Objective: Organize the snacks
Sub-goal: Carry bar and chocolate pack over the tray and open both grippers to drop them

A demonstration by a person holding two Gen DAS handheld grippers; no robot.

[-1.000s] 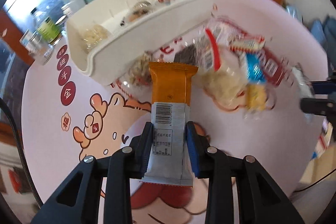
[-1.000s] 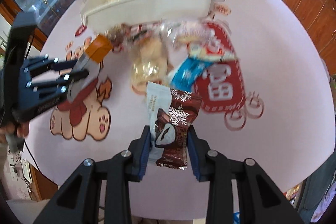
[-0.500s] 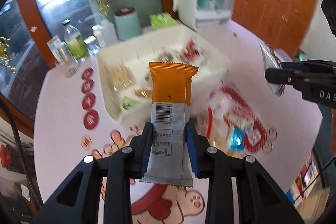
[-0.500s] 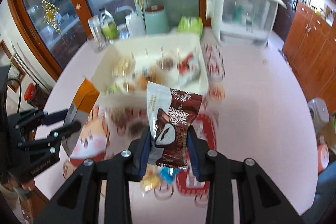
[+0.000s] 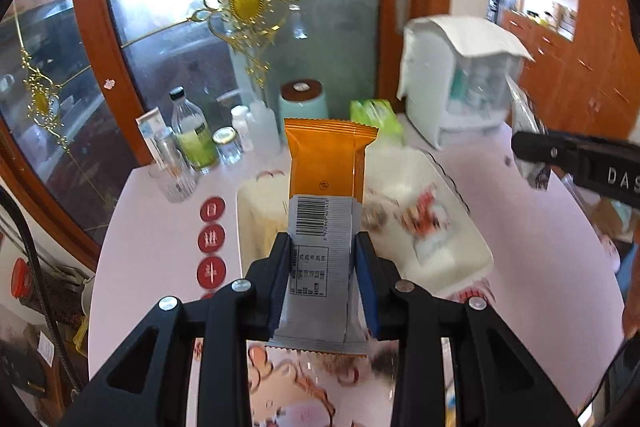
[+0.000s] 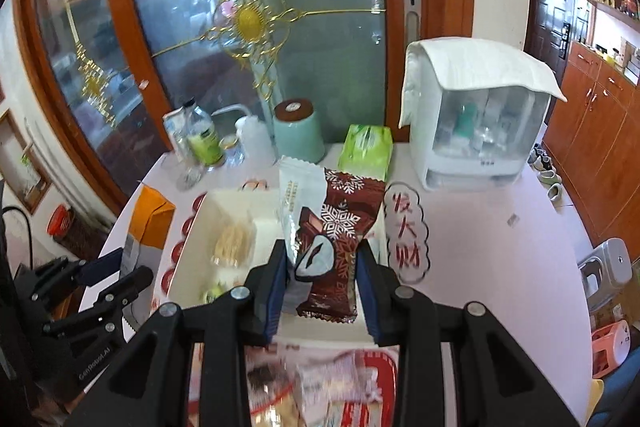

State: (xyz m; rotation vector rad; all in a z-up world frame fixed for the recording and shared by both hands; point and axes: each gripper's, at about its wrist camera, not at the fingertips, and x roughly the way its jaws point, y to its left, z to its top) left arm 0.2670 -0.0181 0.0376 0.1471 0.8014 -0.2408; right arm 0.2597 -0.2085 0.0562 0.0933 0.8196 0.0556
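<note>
Item 1. Left gripper (image 5: 323,277): jaws are pinching the grey barcode end of an orange-and-grey snack bar (image 5: 325,211), which is standing upright between them, above the white divided tray (image 5: 472,251).

Item 2. Right gripper (image 6: 322,287): jaws are pressing on a brown snowflake-print snack packet (image 6: 332,239), upright, hanging over the near part of the same tray.

Item 3. Tray: it is sitting on the pink round table (image 6: 480,259), already holding a pale biscuit pack (image 6: 234,241) in one left compartment and a red-and-white wrapped sweet (image 5: 426,217) farther right. Exact divider layout is blurring out in the left view.

Step in hand, by judgement: both snacks are being carried to the tray for sorting; neither is placed yet. The next move is calling for each packet to be lowered into a matching or free compartment, then released.

Item 4. Surroundings: loose snacks (image 6: 320,387) are lying on the table at the tray's near side, still to be sorted. Behind the tray are standing a mint-green canister (image 6: 298,133), a green tissue pack (image 6: 366,149), bottles (image 5: 194,135) and a covered white appliance (image 6: 476,115), all clear of the path. The chief hazard is the two grippers crowding each other over one tray.
</note>
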